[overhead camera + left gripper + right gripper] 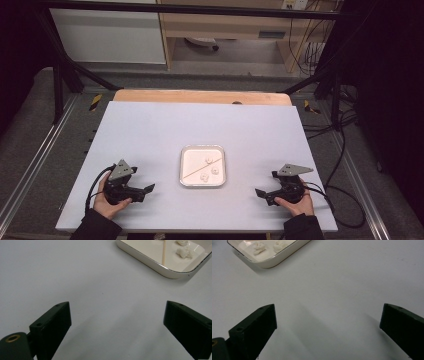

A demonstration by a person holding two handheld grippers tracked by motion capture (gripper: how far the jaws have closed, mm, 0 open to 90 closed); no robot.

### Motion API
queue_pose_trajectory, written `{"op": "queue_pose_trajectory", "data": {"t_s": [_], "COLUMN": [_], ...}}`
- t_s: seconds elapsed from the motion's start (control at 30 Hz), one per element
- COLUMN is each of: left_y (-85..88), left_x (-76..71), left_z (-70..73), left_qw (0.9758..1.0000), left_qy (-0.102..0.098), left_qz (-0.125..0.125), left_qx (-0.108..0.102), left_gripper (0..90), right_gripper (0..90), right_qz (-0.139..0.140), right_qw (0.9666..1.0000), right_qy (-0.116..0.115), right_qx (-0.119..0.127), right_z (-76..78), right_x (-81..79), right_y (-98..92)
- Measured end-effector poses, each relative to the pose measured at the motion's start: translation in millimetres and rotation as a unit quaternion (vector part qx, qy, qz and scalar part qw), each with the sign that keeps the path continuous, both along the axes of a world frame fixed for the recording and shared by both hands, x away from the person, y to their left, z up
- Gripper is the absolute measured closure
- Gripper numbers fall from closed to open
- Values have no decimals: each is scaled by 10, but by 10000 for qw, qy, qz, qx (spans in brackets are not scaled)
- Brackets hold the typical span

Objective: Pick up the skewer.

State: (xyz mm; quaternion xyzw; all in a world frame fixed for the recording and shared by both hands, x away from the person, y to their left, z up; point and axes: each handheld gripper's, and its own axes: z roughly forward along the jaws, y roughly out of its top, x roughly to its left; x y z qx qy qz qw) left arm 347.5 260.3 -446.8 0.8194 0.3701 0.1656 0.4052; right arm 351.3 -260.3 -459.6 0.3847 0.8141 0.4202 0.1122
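Note:
A small white square tray (186,176) lies in the middle of the pale table sheet. In it are a thin wooden skewer (196,168) and three white lumps (215,170). My left gripper (142,181) rests on the sheet to the tray's left, held by a hand, jaws pointing at the tray. In the left gripper view the left gripper (117,306) is open over bare sheet, with the tray (150,263), skewer (163,251) and a lump (184,252) ahead. My right gripper (267,184) mirrors it on the tray's right. The right gripper (329,307) is open, with the tray (279,261) ahead.
The pale sheet (200,125) covers a wooden table whose far edge (200,96) shows behind it. Black frame bars (60,75) and cables (345,150) flank the table. Wide bare sheet surrounds the tray on every side.

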Motion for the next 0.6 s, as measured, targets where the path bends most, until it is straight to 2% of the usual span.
{"op": "queue_pose_trajectory", "data": {"t_s": [0.6], "left_y": [-109], "left_x": [-3], "left_z": [30], "left_qw": [9999], "left_qy": [-18], "left_qz": [-151], "left_qx": [65], "left_gripper": [77], "right_gripper": [15], "right_qz": [-7], "right_qw": [10000], "right_qy": [-16], "right_qx": [77], "right_z": [19], "right_x": [7], "right_y": [-10]}}
